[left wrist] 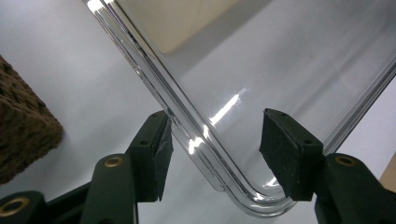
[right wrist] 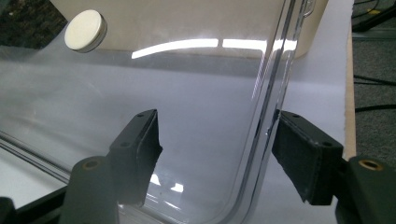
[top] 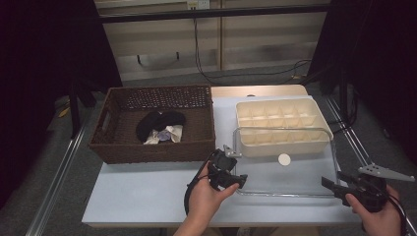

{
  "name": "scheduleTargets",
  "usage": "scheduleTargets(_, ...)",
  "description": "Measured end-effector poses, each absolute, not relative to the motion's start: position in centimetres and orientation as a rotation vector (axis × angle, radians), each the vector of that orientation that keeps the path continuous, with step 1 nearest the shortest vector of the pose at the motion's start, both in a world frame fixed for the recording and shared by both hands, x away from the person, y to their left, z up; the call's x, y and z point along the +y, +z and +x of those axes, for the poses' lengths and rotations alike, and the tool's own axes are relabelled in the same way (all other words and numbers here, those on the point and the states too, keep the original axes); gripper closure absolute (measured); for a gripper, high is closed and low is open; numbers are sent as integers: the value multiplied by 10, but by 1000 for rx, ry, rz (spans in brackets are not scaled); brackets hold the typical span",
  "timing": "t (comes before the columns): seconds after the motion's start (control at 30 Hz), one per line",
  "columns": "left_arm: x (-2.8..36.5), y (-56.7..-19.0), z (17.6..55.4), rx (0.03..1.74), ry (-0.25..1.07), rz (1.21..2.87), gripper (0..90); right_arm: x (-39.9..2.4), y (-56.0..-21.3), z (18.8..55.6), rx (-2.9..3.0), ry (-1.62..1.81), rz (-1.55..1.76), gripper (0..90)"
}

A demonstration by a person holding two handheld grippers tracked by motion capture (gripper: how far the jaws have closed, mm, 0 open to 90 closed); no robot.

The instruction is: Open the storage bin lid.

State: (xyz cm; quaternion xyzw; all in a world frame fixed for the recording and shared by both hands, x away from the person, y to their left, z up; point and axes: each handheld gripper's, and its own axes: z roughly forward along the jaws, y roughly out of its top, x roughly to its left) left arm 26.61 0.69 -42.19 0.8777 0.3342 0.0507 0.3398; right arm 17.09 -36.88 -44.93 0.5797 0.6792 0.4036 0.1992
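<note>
A clear plastic lid (top: 290,174) lies on the white table, and its far edge overlaps the near rows of a cream ice-cube tray (top: 278,115). A white round knob (top: 284,159) sits on the lid. My left gripper (top: 241,181) is at the lid's near-left corner. In the left gripper view the lid's rim (left wrist: 196,135) runs between the open jaws of that gripper (left wrist: 215,135), close to the left pad (left wrist: 156,154). My right gripper (top: 327,184) is at the near-right corner. It (right wrist: 217,135) stands open astride the lid's edge (right wrist: 264,116), beside the knob (right wrist: 85,30).
A brown wicker basket (top: 152,147) stands at the left with black cloth (top: 157,123) and a pale item inside. The table's near edge (top: 147,219) runs below the hands. Cables hang over the floor behind the table.
</note>
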Motion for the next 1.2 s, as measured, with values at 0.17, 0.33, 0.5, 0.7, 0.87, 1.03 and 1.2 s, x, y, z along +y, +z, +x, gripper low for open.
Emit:
scheduleTargets(0.17,7,-426,262,860,130,2297,441,-370,-454,167,1906,1134,1629,326)
scheduleTargets(0.33,8,-432,256,846,123,2308,447,-370,-458,162,1908,1129,1630,326)
scheduleTargets(0.5,7,-438,251,840,106,2315,456,-371,-464,161,1919,1102,1629,330)
scheduleTargets(0.7,8,-443,250,839,92,2324,459,-371,-469,163,1943,1075,1628,331)
scheduleTargets(0.87,12,-439,255,849,95,2297,455,-372,-470,166,1947,1090,1625,335)
scheduleTargets(1.03,14,-431,268,873,108,2263,459,-373,-465,176,1934,1102,1612,354)
scheduleTargets(1.2,12,-430,273,877,125,2268,526,-376,-461,187,1917,1129,1637,373)
